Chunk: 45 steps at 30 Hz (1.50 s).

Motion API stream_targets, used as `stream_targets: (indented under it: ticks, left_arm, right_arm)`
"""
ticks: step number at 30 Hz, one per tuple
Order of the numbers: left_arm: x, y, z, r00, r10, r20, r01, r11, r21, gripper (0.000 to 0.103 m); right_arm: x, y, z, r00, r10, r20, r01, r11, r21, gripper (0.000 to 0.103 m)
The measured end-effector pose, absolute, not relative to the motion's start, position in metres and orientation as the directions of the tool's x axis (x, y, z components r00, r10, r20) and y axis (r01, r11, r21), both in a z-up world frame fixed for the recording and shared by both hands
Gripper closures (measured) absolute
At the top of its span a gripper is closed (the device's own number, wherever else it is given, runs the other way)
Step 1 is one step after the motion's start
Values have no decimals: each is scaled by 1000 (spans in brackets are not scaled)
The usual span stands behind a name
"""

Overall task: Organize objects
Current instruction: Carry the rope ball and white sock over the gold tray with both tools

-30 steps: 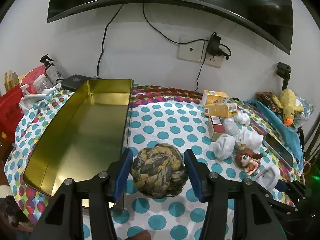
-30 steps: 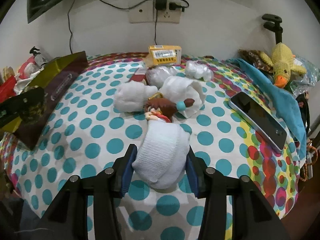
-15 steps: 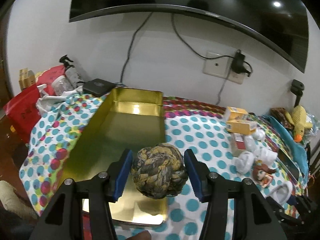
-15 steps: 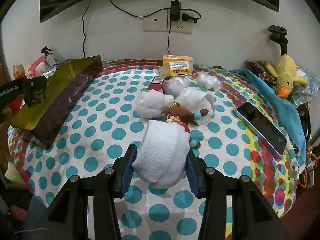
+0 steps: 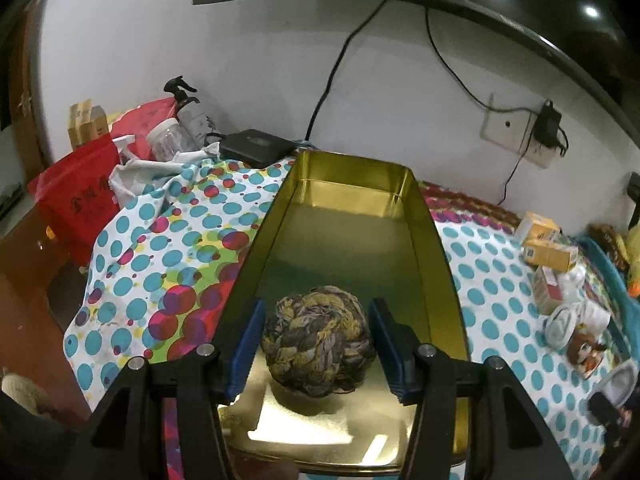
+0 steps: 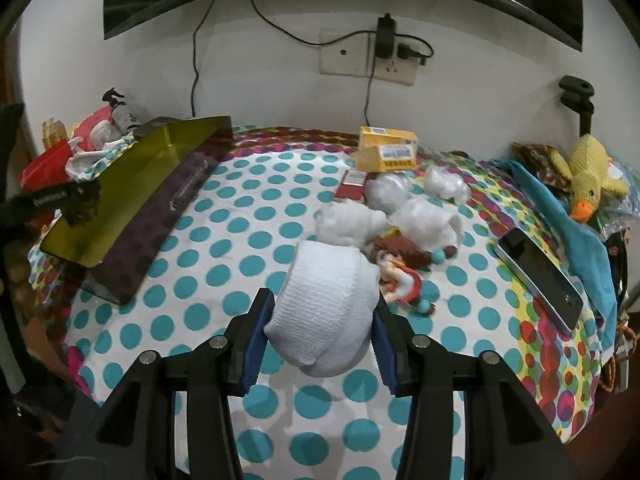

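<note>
My left gripper [image 5: 318, 344] is shut on a braided yarn ball [image 5: 318, 340] in grey, yellow and brown, held over the near end of a long gold tin tray [image 5: 436, 264]. The tray also shows at the left in the right wrist view [image 6: 132, 184], with the left gripper and ball above it [image 6: 80, 204]. My right gripper [image 6: 320, 336] is shut on a rolled white sock [image 6: 324, 312], held above the dotted tablecloth. Behind it lie a small doll [image 6: 400, 264] and more white socks [image 6: 352, 224].
Yellow boxes [image 6: 386, 152], a red box [image 6: 352, 182], a phone [image 6: 540, 272], a blue cloth [image 6: 576, 216] and a plush duck [image 6: 588, 180] lie to the right. A spray bottle [image 5: 188, 112], a jar and a red bag [image 5: 76, 192] stand left of the tray.
My left gripper has carried the yarn ball leftward from beside the tray to above its near end. My right gripper has lifted the sock and drawn back a little.
</note>
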State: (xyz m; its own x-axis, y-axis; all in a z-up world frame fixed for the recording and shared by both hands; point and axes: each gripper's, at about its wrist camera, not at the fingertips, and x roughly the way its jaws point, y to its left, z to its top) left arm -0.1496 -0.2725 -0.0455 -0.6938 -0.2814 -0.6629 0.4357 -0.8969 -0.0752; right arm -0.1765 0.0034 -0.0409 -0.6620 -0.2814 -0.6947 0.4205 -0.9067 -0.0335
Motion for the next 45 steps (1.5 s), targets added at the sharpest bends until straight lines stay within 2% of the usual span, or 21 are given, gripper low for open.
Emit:
stream_targets:
  ticks: [4, 7, 9, 10, 14, 17, 21, 27, 35, 45]
  left_arm:
    - [-151, -270, -51, -698, -273, -662, 425, -902, -77, 48]
    - [-148, -265, -47, -719, -296, -629, 417, -908, -49, 45]
    - [-145, -264, -43, -734, -284, -617, 400, -915, -55, 22]
    - [-142, -264, -40, -743, -269, -613, 390, -918, -70, 20]
    - [-115, -265, -33, -768, -281, -576, 407, -908, -100, 20]
    - [-104, -263, -34, -762, -295, -577, 404, -912, -67, 20]
    - [-97, -269, -33, -764, -296, -574, 424, -900, -101, 20]
    - [-93, -270, -33, -757, -335, -560, 437, -898, -53, 20]
    - [-93, -279, -38, -746, -366, -556, 468, -883, -46, 20]
    - [-97, -288, -47, -743, -343, -575, 464, -883, -73, 20]
  right_arm:
    - [-174, -10, -34, -663, -295, -688, 443, -896, -42, 59]
    - [-173, -22, -25, -669, -307, -677, 458, -887, -51, 59]
    - [-174, -28, -18, -673, -315, -669, 467, -883, -54, 59]
    - [-174, -33, -14, -674, -321, -665, 473, -879, -55, 59]
    - [-174, -53, 2, -681, -342, -648, 500, -863, -69, 59]
    - [-175, -70, 11, -681, -360, -637, 521, -850, -77, 59]
    - [-178, -96, 17, -686, -366, -628, 541, -835, -104, 59]
    - [-183, -145, 26, -685, -388, -617, 586, -797, -149, 59]
    - [-213, -199, 10, -638, -387, -665, 615, -777, -138, 58]
    - [-253, -233, -20, -599, -349, -721, 607, -785, -124, 58]
